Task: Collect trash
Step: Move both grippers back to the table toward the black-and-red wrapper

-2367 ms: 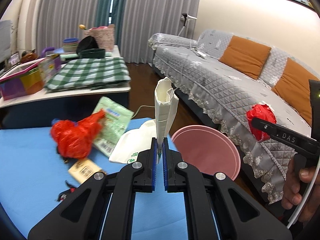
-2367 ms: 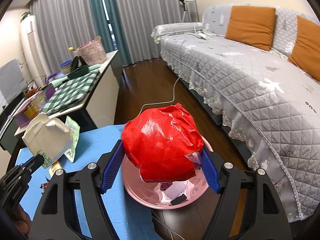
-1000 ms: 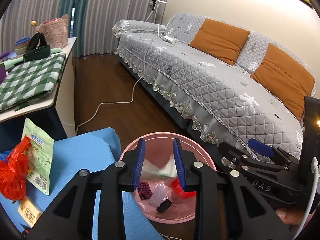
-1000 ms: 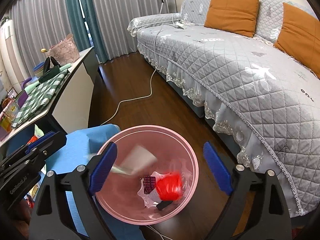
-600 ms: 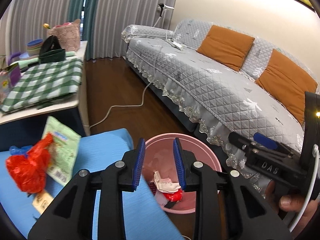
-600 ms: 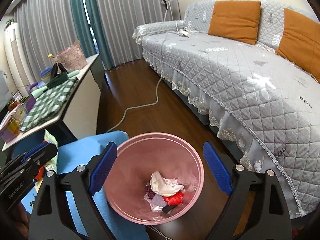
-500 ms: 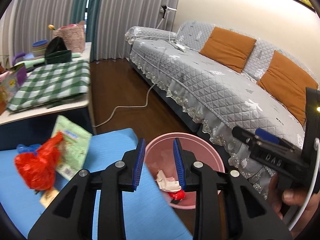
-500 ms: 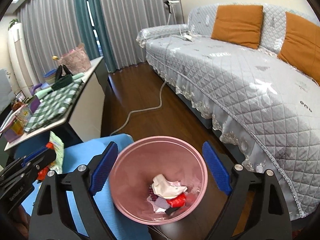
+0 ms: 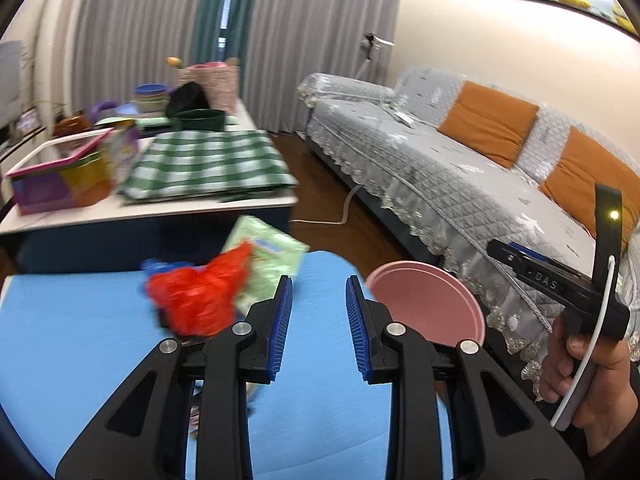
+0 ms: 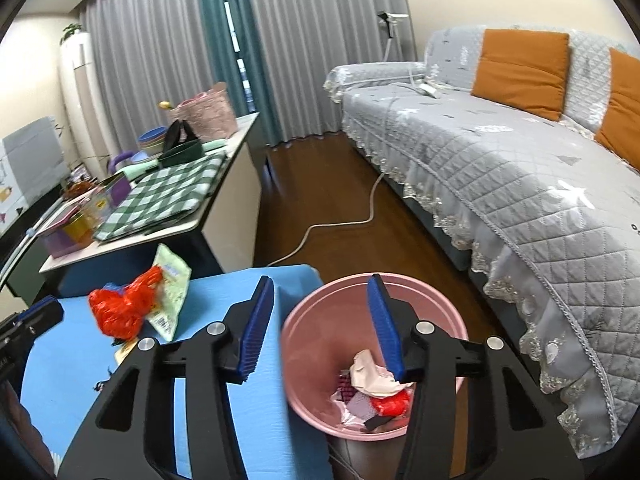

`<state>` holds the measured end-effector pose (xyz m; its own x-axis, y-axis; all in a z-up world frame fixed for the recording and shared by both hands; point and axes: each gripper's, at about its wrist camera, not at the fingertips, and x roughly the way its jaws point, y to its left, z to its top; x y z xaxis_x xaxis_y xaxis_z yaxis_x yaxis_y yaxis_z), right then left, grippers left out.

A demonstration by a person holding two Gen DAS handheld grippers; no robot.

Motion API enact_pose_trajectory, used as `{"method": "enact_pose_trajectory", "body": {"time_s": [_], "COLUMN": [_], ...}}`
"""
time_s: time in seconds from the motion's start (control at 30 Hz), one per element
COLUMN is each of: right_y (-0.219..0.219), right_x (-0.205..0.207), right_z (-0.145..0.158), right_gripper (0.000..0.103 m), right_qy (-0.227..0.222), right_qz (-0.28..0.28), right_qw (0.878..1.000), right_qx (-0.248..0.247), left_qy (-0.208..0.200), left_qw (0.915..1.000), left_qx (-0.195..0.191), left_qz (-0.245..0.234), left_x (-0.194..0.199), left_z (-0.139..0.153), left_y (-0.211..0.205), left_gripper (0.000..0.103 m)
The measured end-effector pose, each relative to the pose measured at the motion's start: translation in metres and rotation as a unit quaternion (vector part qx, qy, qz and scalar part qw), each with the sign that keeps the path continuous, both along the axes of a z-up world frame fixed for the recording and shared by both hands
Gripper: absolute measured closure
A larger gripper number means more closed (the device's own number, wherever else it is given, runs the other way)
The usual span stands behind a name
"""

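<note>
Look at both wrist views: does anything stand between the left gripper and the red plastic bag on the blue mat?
Nothing visible does. The left gripper, jaws open and empty, hangs above bare blue mat; the red plastic bag lies just beyond its left finger, partly over a green packet. The pink bin stands off to the other side.

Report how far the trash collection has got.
Done: crumpled white paper and a red wad lie in the pink bin. In hand: nothing; the left gripper and right gripper are both empty, the right's jaws having just narrowed. Left: the red bag and green packet on the blue table.
</note>
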<state>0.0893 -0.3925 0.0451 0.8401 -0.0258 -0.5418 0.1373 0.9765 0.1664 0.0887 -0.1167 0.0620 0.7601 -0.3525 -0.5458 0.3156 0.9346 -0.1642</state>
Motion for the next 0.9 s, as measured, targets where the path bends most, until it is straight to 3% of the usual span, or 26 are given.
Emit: {"method": "enact_pose_trajectory", "body": {"time_s": [0.23,0.4,0.53,0.7,0.9], "right_y": [0.032,0.062,0.089,0.111,0.126], "right_x": [0.002,0.006,0.011,0.016,0.018], "right_z": [-0.008,-0.018,-0.024,-0.029,-0.039], "right_gripper": [0.054,0.054,0.054,0.054,0.054], "right_qy": [0.006,0.022,0.029,0.035,0.048], "right_qz": [0.043,0.087,0.114,0.137,0.150], "right_qw": [0.999,0.995,0.993,0.990,0.988], "right_qx": [0.018,0.033,0.023,0.016,0.010], "left_qy": [-0.002,0.021,0.039,0.090,0.129], "left_qw": [0.9970,0.9904,0.9906,0.9894,0.9851], "left_qx": [-0.022,-0.047,-0.024,-0.016,-0.044], "left_qz": [0.074,0.128,0.129,0.113,0.104], "left_x": [-0.013,-0.021,-0.020,-0.008,0.006], "left_z": [-0.009,-0.027,-0.050,-0.093,-0.125], "left_y": [0.074,0.116,0.120,0.114,0.106], "left_gripper": [0.075,0.075,0.075,0.075,0.064]}}
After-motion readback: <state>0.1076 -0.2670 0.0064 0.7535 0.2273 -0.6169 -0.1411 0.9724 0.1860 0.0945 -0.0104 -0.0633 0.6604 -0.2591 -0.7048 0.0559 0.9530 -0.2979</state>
